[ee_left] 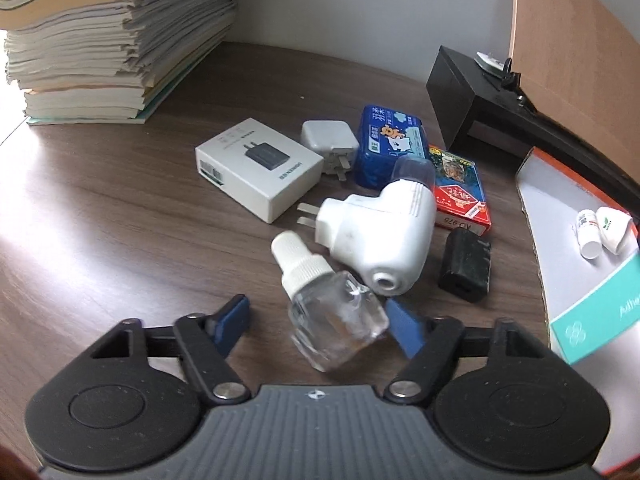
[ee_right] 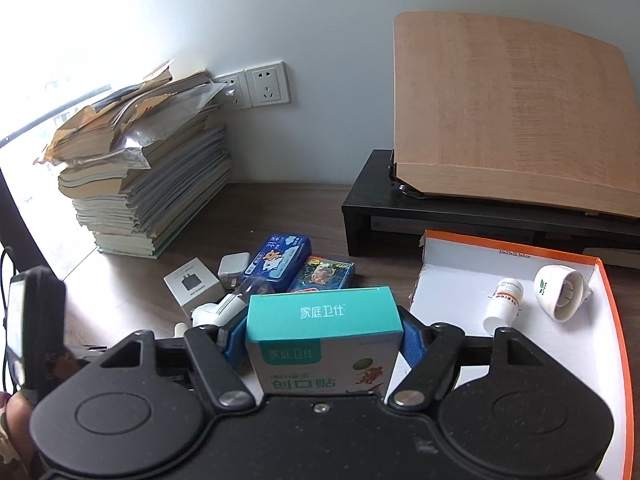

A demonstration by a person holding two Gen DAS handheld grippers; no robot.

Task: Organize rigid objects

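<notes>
Two bottles [ee_right: 502, 304] near tray edge [ee_right: 612, 320]

Bare desk [ee_left: 100, 232] left of white box [ee_left: 256, 168]; clutter crowds right.

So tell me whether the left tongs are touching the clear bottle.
Cannot tell. The left wrist view shows the clear bottle between the left tongs, close against the right pad, clear of the left one.

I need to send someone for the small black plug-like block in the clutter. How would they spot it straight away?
Start at the stack of books by the wall, then cross the brown desk to the cluster of small items. The black block lies at the cluster's edge, nearest the orange-rimmed box lid, beside the white plug-in vaporiser and just below the red card pack. It is the only black piece there.
</notes>
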